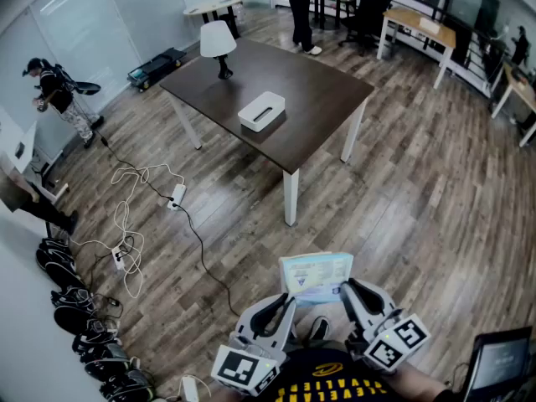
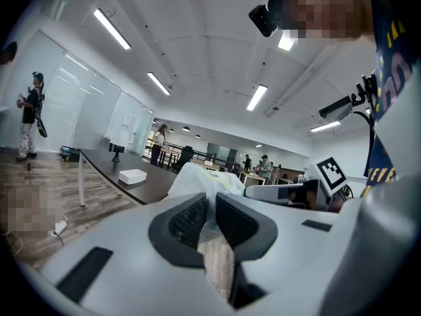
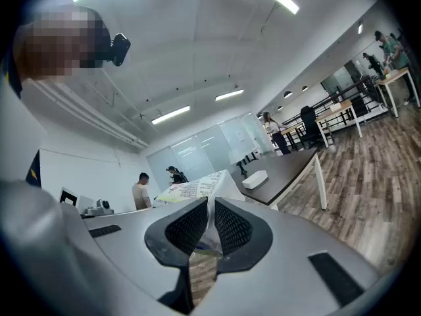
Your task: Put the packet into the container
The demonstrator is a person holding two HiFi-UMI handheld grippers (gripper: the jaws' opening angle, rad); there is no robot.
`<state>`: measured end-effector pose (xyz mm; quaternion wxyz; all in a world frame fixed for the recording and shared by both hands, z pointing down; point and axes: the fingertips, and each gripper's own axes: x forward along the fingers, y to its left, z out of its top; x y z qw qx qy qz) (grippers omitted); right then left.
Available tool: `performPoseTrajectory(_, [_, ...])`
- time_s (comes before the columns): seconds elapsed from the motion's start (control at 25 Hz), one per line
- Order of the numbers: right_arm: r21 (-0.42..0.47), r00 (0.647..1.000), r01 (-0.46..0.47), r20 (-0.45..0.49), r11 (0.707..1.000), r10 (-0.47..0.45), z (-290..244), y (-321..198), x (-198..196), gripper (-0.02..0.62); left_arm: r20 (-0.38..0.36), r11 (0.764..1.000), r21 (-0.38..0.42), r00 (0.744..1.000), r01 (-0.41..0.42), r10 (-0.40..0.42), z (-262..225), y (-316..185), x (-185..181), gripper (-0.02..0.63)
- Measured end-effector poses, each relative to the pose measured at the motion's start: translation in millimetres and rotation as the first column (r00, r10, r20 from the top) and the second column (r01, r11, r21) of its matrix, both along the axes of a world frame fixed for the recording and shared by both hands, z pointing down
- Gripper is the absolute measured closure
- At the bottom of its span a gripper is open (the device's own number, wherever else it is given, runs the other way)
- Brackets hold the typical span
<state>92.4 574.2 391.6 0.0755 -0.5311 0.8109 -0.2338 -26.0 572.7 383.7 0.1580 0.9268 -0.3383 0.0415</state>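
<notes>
Head view, open floor (image 1: 356,220) between packet (image 1: 316,275), table (image 1: 322,99)

Ahead of me stands a dark brown table (image 1: 327,99) on white legs, well apart from where I stand; a white rectangular container (image 1: 261,110) lies near its middle, open side up; a white-shaded lamp (image 1: 219,44) stands upright on a dark base towards the far corner, apart from the container; the rest of the top is bare wood. The table rests on a grey-brown plank floor (image 1: 419,199); to my left, white cables (image 1: 126,220) loop across the planks to a white power strip (image 1: 177,196); dark bags (image 1: 79,316) lie in a row along the left wall.
</notes>
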Motion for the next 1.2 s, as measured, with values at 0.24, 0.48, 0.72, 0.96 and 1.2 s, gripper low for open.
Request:
performPoseTrajectory(0.24, [0.006, 1.000, 0.003, -0.004, 1.000, -0.003, -4, 3, 4, 0.554, -0.019, 1.000, 0.011, 1.000, 0.013, -0.013, -9, 1, 5, 0.560])
performPoseTrajectory(0.48, [0.005, 0.999, 0.030, 0.012, 1.000, -0.030, -2, -1, 4, 0.554, -0.024, 0.999, 0.012, 0.999, 0.034, -0.034, -6, -3, 6, 0.560])
performPoseTrajectory(0.72, [-0.006, 0.999, 0.048, 0.021, 0.999, -0.048, 1, -7, 13, 0.554, -0.004, 0.999, -0.003, 0.999, 0.051, -0.051, -3, -4, 14, 0.560])
performPoseTrajectory(0.96, [-0.012, 0.996, 0.083, 0.045, 0.996, -0.083, 7, -6, 25, 0.554, -0.007, 0.996, -0.014, 0.996, 0.091, -0.091, 2, 1, 27, 0.560])
performPoseTrajectory(1.2, [-0.003, 0.991, 0.118, 0.061, 0.993, -0.117, 6, -6, 25, 0.554, -0.006, 0.993, -0.015, 0.993, 0.119, -0.120, 3, 7, 27, 0.560])
